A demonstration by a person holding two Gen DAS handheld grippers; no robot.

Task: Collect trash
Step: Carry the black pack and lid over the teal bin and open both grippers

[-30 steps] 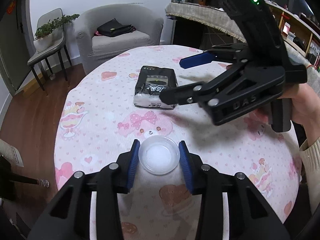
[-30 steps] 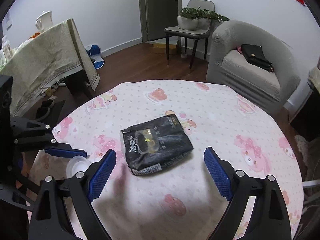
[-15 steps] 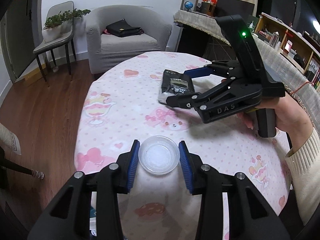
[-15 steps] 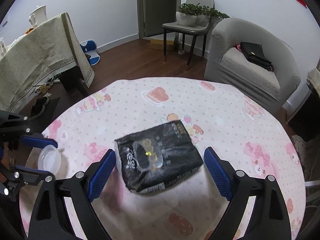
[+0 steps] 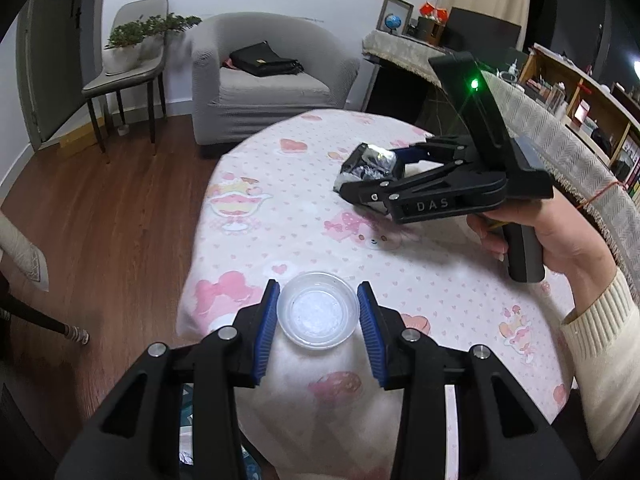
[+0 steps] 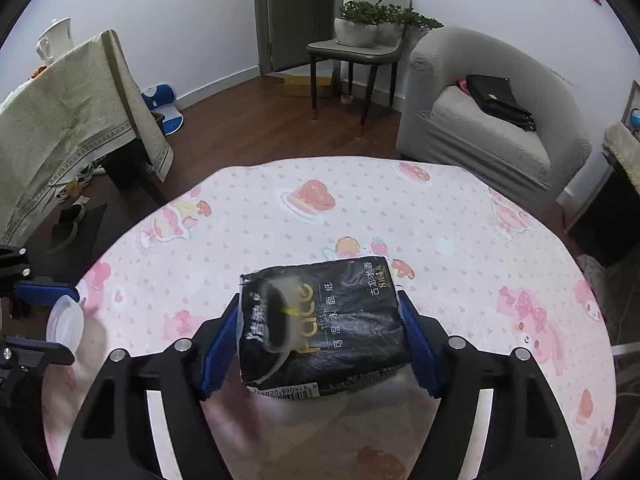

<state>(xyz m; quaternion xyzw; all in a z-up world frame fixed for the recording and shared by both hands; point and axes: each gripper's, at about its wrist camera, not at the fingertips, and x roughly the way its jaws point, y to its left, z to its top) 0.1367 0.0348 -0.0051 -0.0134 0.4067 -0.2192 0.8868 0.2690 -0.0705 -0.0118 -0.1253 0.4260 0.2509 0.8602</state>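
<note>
right gripper (image 6: 320, 344) sits closed on the crinkled black plastic tissue pack (image 6: 324, 328), its blue pads pressed against the pack's two short ends, so the pack's long axis runs straight across from one finger to the other. in the left wrist view the pack (image 5: 370, 166) looks tilted, its far end up off the round table with the pink cartoon-print cloth (image 5: 304, 216), though whether it is fully clear of the cloth is hard to say. left gripper (image 5: 318, 320) hovers near the table's edge, its jaws narrow around the small round clear plastic lid (image 5: 318, 316), pads just beside the rim on both sides; actual contact cannot be told. measured from the pack, the lid (image 6: 64, 324) lies well off to the left. nothing else stands on the cloth between them, so each claw likely has a free way out. no bin shows.
</note>
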